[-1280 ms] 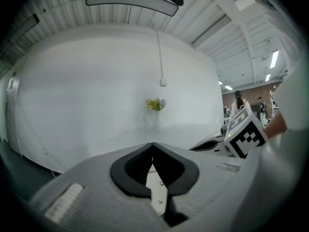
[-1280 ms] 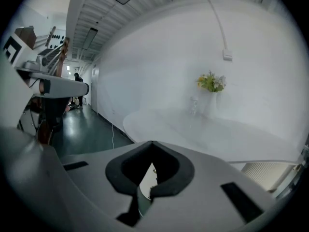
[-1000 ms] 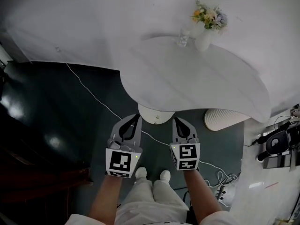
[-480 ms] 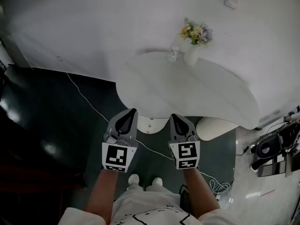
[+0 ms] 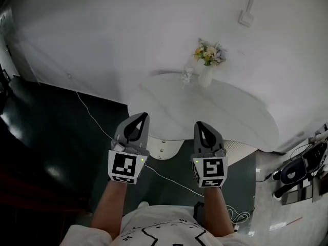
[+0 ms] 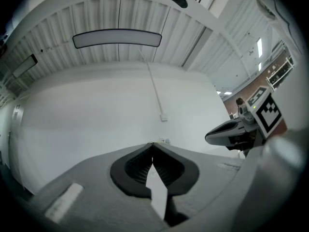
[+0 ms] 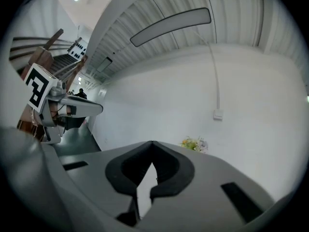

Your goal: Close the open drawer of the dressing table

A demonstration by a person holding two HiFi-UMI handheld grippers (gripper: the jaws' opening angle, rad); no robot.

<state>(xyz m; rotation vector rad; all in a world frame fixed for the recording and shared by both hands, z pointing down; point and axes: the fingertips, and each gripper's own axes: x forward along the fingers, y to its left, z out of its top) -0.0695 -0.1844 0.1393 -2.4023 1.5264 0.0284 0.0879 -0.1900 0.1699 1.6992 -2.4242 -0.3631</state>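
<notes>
White drawer [image 5: 166, 148] juts out from under the table [image 5: 215, 111] front edge, between and below the two grippers. Left gripper [image 5: 139, 121] and right gripper [image 5: 202, 130] are both clenched on nothing and hang above it, not touching. A one-sided shove could jam it; a hard one could topple the vase [image 5: 205, 77].

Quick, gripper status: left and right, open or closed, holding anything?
Left gripper: closed, jaws together at the tips, nothing between them.
Right gripper: closed, jaws together at the tips, nothing between them.
</notes>
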